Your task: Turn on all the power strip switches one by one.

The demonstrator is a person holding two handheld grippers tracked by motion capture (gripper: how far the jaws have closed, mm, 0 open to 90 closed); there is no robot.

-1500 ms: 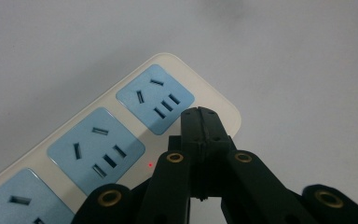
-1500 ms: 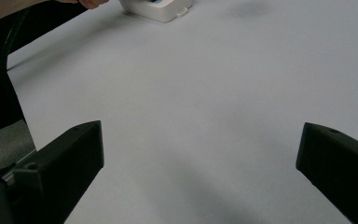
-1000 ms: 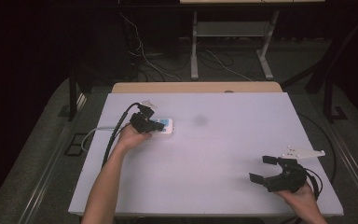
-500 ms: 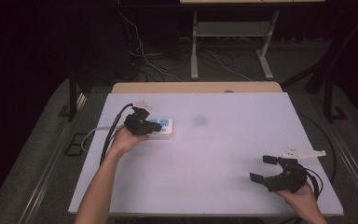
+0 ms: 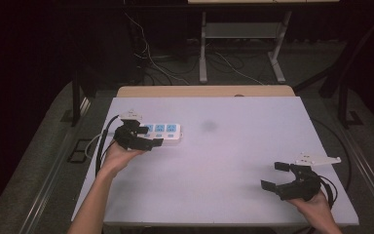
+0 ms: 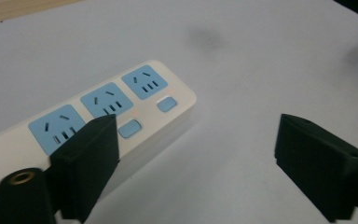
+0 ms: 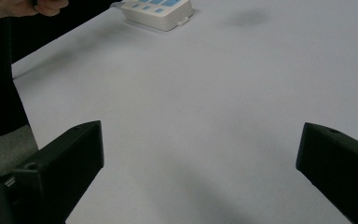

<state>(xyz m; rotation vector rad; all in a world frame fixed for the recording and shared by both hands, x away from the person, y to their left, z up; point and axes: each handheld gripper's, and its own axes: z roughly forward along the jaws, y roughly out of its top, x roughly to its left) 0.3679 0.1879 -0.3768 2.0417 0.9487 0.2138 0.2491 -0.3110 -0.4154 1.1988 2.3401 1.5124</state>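
The power strip (image 5: 161, 132) lies flat on the table (image 5: 224, 161) with its long axis running side to side in the high view, its free end pointing away from the left claw (image 5: 145, 138), toward the table's middle; it sits just ahead of that claw, whose jaws stand apart with nothing between them, one jaw over the strip's near edge and the other over bare table; the left gripper view shows what the high view blurs: three blue sockets (image 6: 103, 99) facing up, each with a small blue switch (image 6: 166, 104) beside it; the right claw (image 5: 275, 176) rests well apart from the strip, jaws spread wide and empty; its own view shows the strip (image 7: 158, 11) far ahead and only bare table between; a faint dark smudge (image 5: 208, 126) lies beyond the strip's free end.
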